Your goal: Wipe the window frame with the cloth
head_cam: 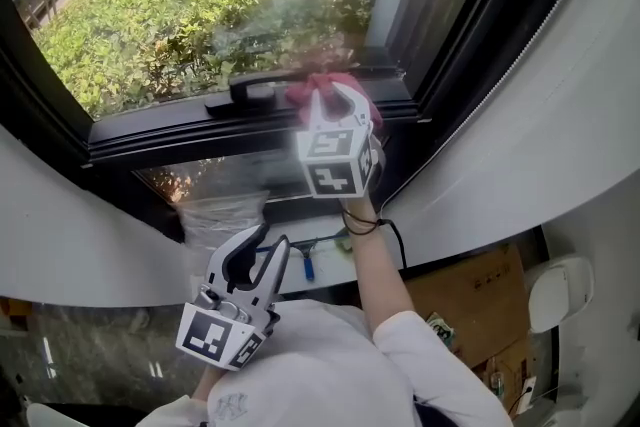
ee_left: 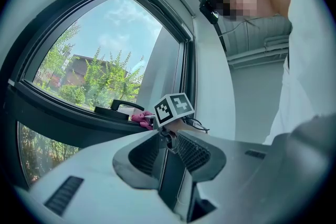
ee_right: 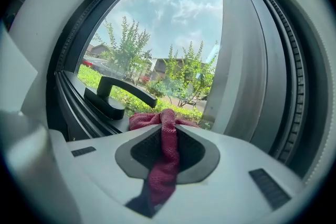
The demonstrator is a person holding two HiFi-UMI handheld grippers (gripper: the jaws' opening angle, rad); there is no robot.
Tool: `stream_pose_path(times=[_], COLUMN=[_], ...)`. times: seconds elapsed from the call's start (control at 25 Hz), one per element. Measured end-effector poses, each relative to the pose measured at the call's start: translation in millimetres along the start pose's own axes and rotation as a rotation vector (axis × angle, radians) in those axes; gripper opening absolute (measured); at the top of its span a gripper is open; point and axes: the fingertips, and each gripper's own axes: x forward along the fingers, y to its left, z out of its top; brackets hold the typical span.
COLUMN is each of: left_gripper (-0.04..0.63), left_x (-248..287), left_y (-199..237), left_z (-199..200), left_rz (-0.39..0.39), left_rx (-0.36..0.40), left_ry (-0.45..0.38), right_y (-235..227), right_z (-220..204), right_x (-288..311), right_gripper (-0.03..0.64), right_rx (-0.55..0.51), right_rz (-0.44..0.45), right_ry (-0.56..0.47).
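Note:
A red cloth (head_cam: 308, 88) lies bunched on the black lower bar of the window frame (head_cam: 160, 137), just right of the black window handle (head_cam: 250, 92). My right gripper (head_cam: 335, 97) is shut on the cloth (ee_right: 164, 165), which runs back between its pads and spreads onto the frame (ee_right: 79, 118) beside the handle (ee_right: 113, 93). My left gripper (head_cam: 273, 237) hangs low near my body, well below the frame, slightly open and empty. From the left gripper view (ee_left: 168, 137) I see the right gripper's marker cube (ee_left: 173, 107), the cloth (ee_left: 140, 118) and the handle (ee_left: 118, 107) ahead.
A white curved wall (head_cam: 520, 145) surrounds the window on both sides. The frame's black right upright (ee_right: 268, 76) stands close to the cloth. Below the window are a crumpled plastic bag (head_cam: 222, 213), a small blue item (head_cam: 307, 266) and cardboard boxes (head_cam: 470, 290).

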Motion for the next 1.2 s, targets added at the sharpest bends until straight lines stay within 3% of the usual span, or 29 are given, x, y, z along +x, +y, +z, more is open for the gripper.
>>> stream_pose_path(times=[1.2], left_gripper=[0.115], left_x=[-2.3], left_y=[6.2], left_z=[3.8], left_rz=[0.05], left_rx=[0.011], left_ry=[-0.015], right_y=[51.2], right_z=[16.1], right_x=[5.1], right_gripper=[0.063], right_rx=[-0.008], right_rz=[0.058], right_ry=[0.012])
